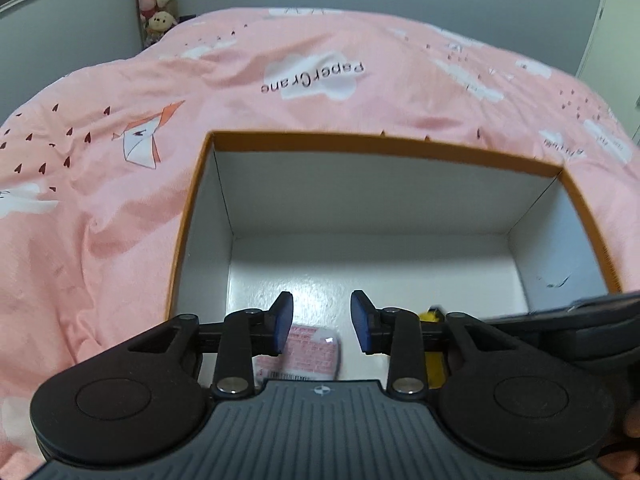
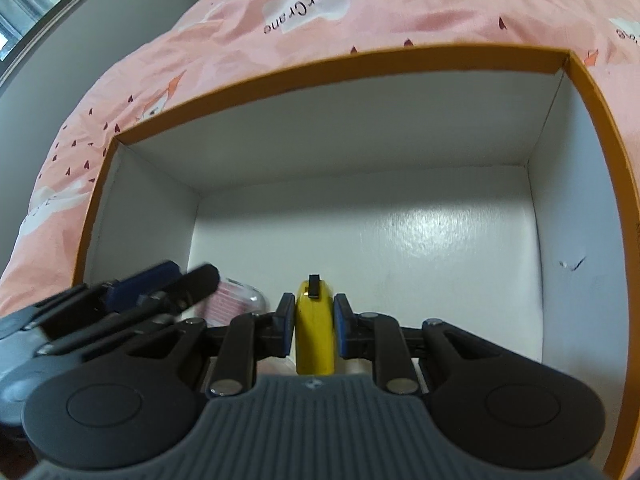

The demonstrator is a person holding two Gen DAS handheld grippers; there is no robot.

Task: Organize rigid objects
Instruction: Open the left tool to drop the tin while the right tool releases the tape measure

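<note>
The left gripper (image 1: 321, 320) hangs over the near end of an open box (image 1: 192, 208), white inside with an orange rim, which sits on a pink bedspread (image 1: 120, 200). Its fingers stand apart with nothing between them. Just below and slightly left of the gap, a pink packet (image 1: 316, 352) in clear wrap lies flat on the box floor, partly hidden under the left finger (image 1: 282, 322); the pads do not touch it.

The right gripper (image 2: 314, 326) is also inside the box, beside the left one. Its blue pads are pressed against both flat sides of a yellow object (image 2: 314, 340) with a small black tab on its far end, held on edge and pointing forward along the fingers. Whether the object touches the floor cannot be told. In the right view the packet lies to the left of it, near but apart.
</note>
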